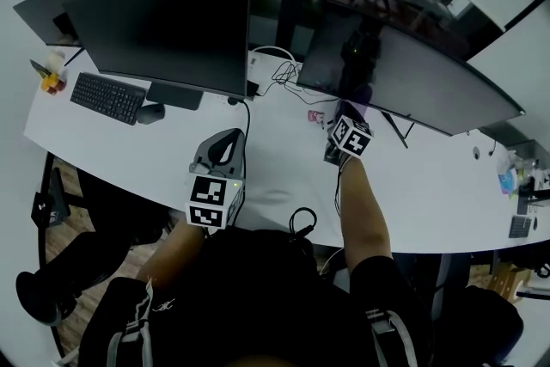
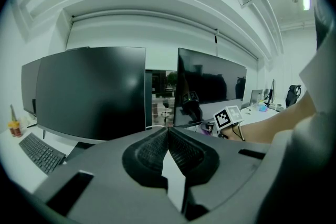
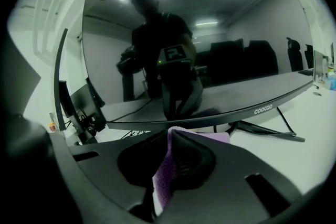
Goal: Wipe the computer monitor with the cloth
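Observation:
Two dark monitors stand on the white desk [image 1: 129, 155]: a flat one [image 1: 163, 34] on the left and a wide curved one [image 1: 421, 82] on the right. My right gripper [image 1: 348, 112] is close in front of the curved monitor's [image 3: 199, 55] lower left part, shut on a purple cloth [image 3: 164, 176] that sticks out past the jaws [image 1: 362, 92]. The screen reflects a person and the gripper. My left gripper [image 1: 225, 137] hovers over the desk in front of the flat monitor [image 2: 92, 92], its jaws [image 2: 168, 132] shut with nothing between them.
A black keyboard [image 1: 107, 97] and a mouse [image 1: 150, 112] lie below the flat monitor. Cables [image 1: 284, 73] run between the two monitors, next to a small pink item [image 1: 316, 116]. A third screen [image 1: 43, 13] stands far left. Small objects [image 1: 514, 180] sit at the desk's right end.

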Tool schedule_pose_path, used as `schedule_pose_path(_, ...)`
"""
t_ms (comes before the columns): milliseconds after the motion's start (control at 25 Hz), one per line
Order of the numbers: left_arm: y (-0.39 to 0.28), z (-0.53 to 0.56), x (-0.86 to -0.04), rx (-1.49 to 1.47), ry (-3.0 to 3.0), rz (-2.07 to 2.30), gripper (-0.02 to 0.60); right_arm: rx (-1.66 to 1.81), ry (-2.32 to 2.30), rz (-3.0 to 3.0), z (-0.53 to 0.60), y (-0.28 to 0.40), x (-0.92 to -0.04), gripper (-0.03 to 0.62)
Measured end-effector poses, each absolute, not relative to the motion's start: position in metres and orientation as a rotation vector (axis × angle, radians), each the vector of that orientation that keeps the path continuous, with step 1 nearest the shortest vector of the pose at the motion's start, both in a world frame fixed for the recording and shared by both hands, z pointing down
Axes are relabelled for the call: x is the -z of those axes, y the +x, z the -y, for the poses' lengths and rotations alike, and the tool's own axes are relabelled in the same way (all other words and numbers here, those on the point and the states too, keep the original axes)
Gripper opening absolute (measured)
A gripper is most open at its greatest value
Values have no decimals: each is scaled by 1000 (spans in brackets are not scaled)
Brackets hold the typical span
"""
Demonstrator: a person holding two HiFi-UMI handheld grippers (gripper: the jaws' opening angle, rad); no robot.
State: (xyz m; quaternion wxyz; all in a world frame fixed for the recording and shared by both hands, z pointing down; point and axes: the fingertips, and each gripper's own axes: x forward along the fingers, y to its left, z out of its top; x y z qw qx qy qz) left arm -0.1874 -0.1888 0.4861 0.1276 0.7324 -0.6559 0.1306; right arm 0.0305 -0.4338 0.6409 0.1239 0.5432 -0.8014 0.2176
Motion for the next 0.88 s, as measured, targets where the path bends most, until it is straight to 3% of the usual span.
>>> schedule_pose_path(880,-271,181,-482,-343,2139,1911,14,-561,1414,2388,408,-115,-641,37)
